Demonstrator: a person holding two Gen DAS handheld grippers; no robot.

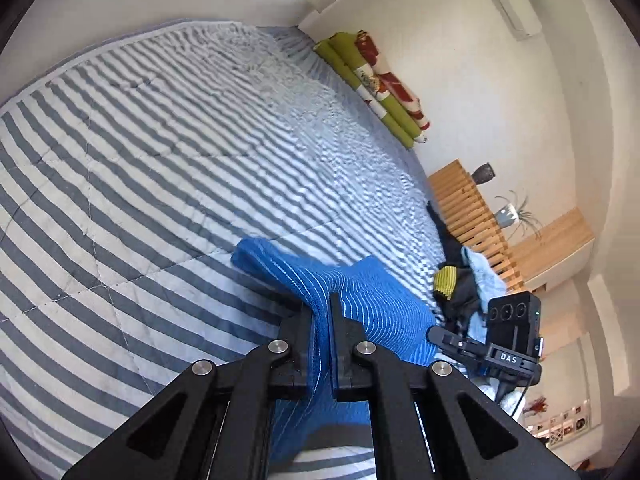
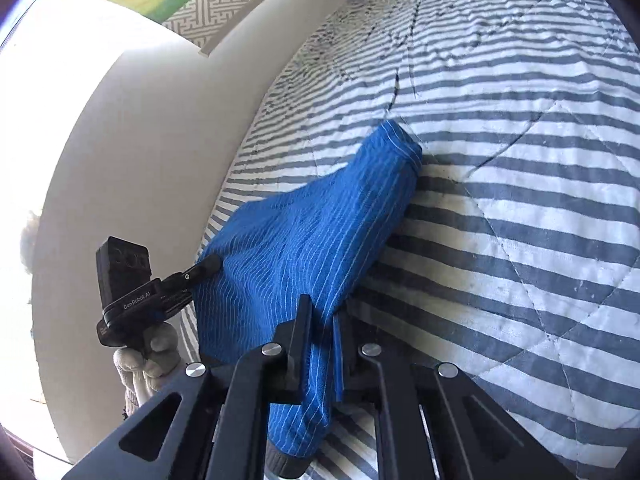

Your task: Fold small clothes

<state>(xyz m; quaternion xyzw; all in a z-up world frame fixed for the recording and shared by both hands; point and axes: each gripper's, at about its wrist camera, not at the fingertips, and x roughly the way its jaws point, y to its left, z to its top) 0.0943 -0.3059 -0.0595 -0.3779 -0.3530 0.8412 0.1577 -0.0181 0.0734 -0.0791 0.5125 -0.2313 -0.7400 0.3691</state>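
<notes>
A small blue garment with thin pale stripes (image 1: 360,300) hangs stretched above the striped bedspread (image 1: 160,160). My left gripper (image 1: 320,308) is shut on one edge of it, cloth pinched between both fingers. My right gripper (image 2: 322,316) is shut on the other edge of the blue garment (image 2: 312,232), which drapes forward with its far end resting on the bedspread (image 2: 500,200). Each wrist view shows the other gripper: the right gripper (image 1: 436,334) at lower right, the left gripper (image 2: 214,262) at left, held by a gloved hand (image 2: 148,356).
A heap of other small clothes (image 1: 464,280), dark, yellow and pale blue, lies at the bed's right edge. Rolled green and red bedding (image 1: 376,84) rests against the wall. A slatted wooden bench (image 1: 472,216) with a potted plant (image 1: 508,216) stands beside the bed.
</notes>
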